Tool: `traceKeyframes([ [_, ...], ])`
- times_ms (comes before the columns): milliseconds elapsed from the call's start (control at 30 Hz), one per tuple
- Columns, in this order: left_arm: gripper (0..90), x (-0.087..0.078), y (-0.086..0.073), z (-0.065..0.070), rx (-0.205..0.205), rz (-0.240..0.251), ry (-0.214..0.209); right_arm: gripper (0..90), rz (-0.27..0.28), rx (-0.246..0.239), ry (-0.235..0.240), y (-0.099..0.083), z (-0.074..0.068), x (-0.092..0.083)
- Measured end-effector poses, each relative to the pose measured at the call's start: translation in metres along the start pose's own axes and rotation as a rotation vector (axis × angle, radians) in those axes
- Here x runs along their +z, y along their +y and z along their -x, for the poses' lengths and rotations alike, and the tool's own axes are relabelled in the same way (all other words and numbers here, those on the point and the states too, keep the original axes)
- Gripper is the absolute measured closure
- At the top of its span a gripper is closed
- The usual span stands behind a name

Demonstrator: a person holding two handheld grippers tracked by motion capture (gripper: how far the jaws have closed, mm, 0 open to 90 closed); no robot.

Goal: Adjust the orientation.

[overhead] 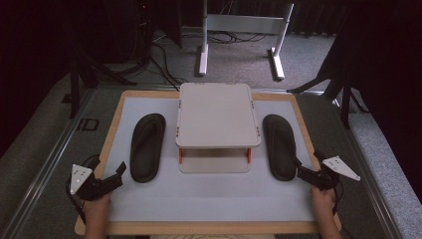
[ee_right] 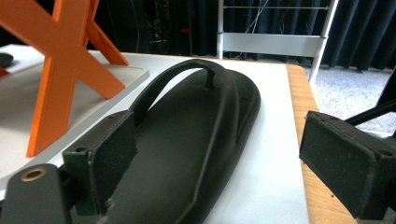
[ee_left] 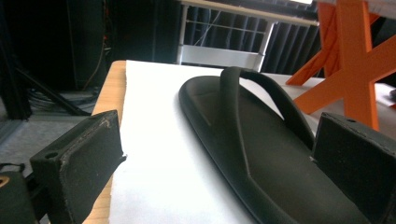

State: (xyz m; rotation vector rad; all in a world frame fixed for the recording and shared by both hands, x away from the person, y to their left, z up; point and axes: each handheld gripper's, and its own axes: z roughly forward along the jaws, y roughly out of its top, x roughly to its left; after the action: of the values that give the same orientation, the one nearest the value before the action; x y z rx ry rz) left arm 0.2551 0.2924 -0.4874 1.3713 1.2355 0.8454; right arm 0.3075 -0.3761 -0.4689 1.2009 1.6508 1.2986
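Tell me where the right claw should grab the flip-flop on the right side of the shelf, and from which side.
Grip the right flip-flop at its heel edge, coming in from the near end. It lies flat, heel toward the open right claw, whose jaws already straddle that end. The raised strap sits farther off.

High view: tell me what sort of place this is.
Probably a lab or recording workspace, not a home. A white mat on a wooden board stages two black flip-flops beside a small two-tier rack, with dark curtains, loose cables and a metal frame stand behind.
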Motion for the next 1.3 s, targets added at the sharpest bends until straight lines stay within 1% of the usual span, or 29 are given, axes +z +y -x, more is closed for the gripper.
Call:
traceKeyframes([
  [67, 1.8, 0.0, 0.001, 0.002, 0.012, -0.009, 0.0, 10.5, -0.003, 0.004, 0.014, 0.0, -0.001, 0.0],
  [167, 1.8, -0.002, 0.001, 0.003, 0.011, -0.006, -0.014, 10.5, -0.006, 0.013, 0.011, -0.001, 0.0, 0.001],
  [200, 1.9, -0.003, 0.001, 0.003, 0.012, -0.001, -0.009, 10.5, -0.006, 0.028, 0.014, -0.001, 0.002, 0.002],
  [267, 1.9, -0.004, 0.002, 0.004, 0.015, 0.003, -0.009, 10.5, -0.015, 0.033, 0.018, -0.001, 0.003, 0.003],
  [300, 1.9, -0.004, 0.002, 0.004, 0.01, 0.005, -0.014, 10.5, -0.015, 0.033, 0.018, -0.001, 0.003, 0.003],
  [333, 1.9, -0.005, 0.002, 0.005, 0.013, 0.01, -0.009, 10.5, -0.022, 0.031, 0.014, -0.001, 0.003, 0.004],
  [367, 1.9, -0.006, 0.003, 0.005, 0.005, 0.015, -0.019, 10.5, -0.03, 0.033, 0.016, -0.001, 0.003, 0.004],
  [433, 1.9, -0.008, 0.004, 0.005, -0.002, 0.023, -0.022, 10.5, -0.042, 0.052, 0.033, -0.001, 0.003, 0.005],
  [467, 1.9, -0.008, 0.006, 0.005, -0.015, 0.03, -0.03, 10.5, -0.038, 0.06, 0.033, -0.001, 0.003, 0.005],
  [533, 1.9, -0.009, 0.009, 0.005, -0.021, 0.034, -0.034, 10.5, -0.032, 0.07, 0.032, -0.001, 0.004, 0.004],
  [600, 1.9, -0.008, 0.012, 0.006, -0.014, 0.029, -0.035, 10.5, -0.035, 0.071, 0.017, -0.001, 0.003, 0.004],
  [633, 2.0, -0.008, 0.015, 0.006, -0.012, 0.011, -0.04, 10.5, -0.036, 0.063, 0.008, -0.001, 0.002, 0.005],
  [667, 2.0, -0.007, 0.018, 0.007, -0.007, -0.011, -0.038, 10.5, -0.035, 0.056, 0.018, -0.001, 0.001, 0.005],
  [700, 2.0, -0.006, 0.019, 0.008, -0.004, -0.027, -0.046, 10.4, -0.022, 0.039, 0.024, -0.001, -0.002, 0.004],
  [733, 2.0, -0.004, 0.021, 0.008, 0.002, -0.049, -0.061, 10.4, -0.022, 0.039, 0.024, -0.001, -0.002, 0.004],
  [767, 2.0, -0.003, 0.022, 0.009, 0.008, -0.061, -0.057, 10.5, -0.016, 0.029, 0.029, 0.0, -0.003, 0.003],
  [800, 2.0, -0.001, 0.023, 0.009, 0.011, -0.084, -0.066, 10.5, -0.014, 0.026, 0.03, 0.0, -0.004, 0.003],
  [867, 2.0, 0.004, 0.026, 0.009, 0.006, -0.128, -0.076, 10.5, -0.02, 0.027, 0.025, -0.001, -0.004, 0.003],
  [933, 2.0, 0.008, 0.028, 0.008, -0.002, -0.164, -0.092, 10.5, -0.021, 0.031, 0.024, -0.001, -0.004, 0.003],
  [967, 2.0, 0.01, 0.029, 0.008, 0.0, -0.176, -0.097, 10.5, -0.02, 0.031, 0.023, 0.0, -0.004, 0.003],
  [1000, 2.0, 0.013, 0.03, 0.008, -0.001, -0.193, -0.111, 10.5, -0.021, 0.03, 0.024, -0.001, -0.004, 0.003],
  [1033, 2.0, 0.015, 0.032, 0.008, 0.001, -0.206, -0.11, 10.5, -0.025, 0.027, 0.026, -0.001, -0.005, 0.003],
  [1100, 2.0, 0.019, 0.035, 0.008, 0.008, -0.241, -0.128, 10.5, -0.042, 0.022, 0.046, -0.001, -0.005, 0.003],
  [1133, 2.0, 0.022, 0.037, 0.008, 0.014, -0.26, -0.126, 10.5, -0.05, 0.019, 0.045, -0.001, -0.006, 0.004],
  [1167, 2.0, 0.024, 0.039, 0.008, 0.014, -0.275, -0.138, 10.5, -0.074, 0.011, 0.059, -0.001, -0.007, 0.006],
  [1200, 2.0, 0.027, 0.041, 0.008, 0.019, -0.293, -0.149, 10.5, -0.074, 0.011, 0.059, -0.001, -0.007, 0.006],
  [1233, 2.0, 0.028, 0.043, 0.008, 0.029, -0.31, -0.147, 10.5, -0.076, 0.0, 0.057, -0.001, -0.008, 0.006],
  [1267, 2.0, 0.032, 0.045, 0.008, 0.03, -0.339, -0.167, 10.6, -0.074, -0.004, 0.063, -0.001, -0.009, 0.006],
  [1300, 2.0, 0.033, 0.047, 0.008, 0.034, -0.353, -0.169, 10.5, -0.072, -0.004, 0.061, -0.001, -0.009, 0.006],
])
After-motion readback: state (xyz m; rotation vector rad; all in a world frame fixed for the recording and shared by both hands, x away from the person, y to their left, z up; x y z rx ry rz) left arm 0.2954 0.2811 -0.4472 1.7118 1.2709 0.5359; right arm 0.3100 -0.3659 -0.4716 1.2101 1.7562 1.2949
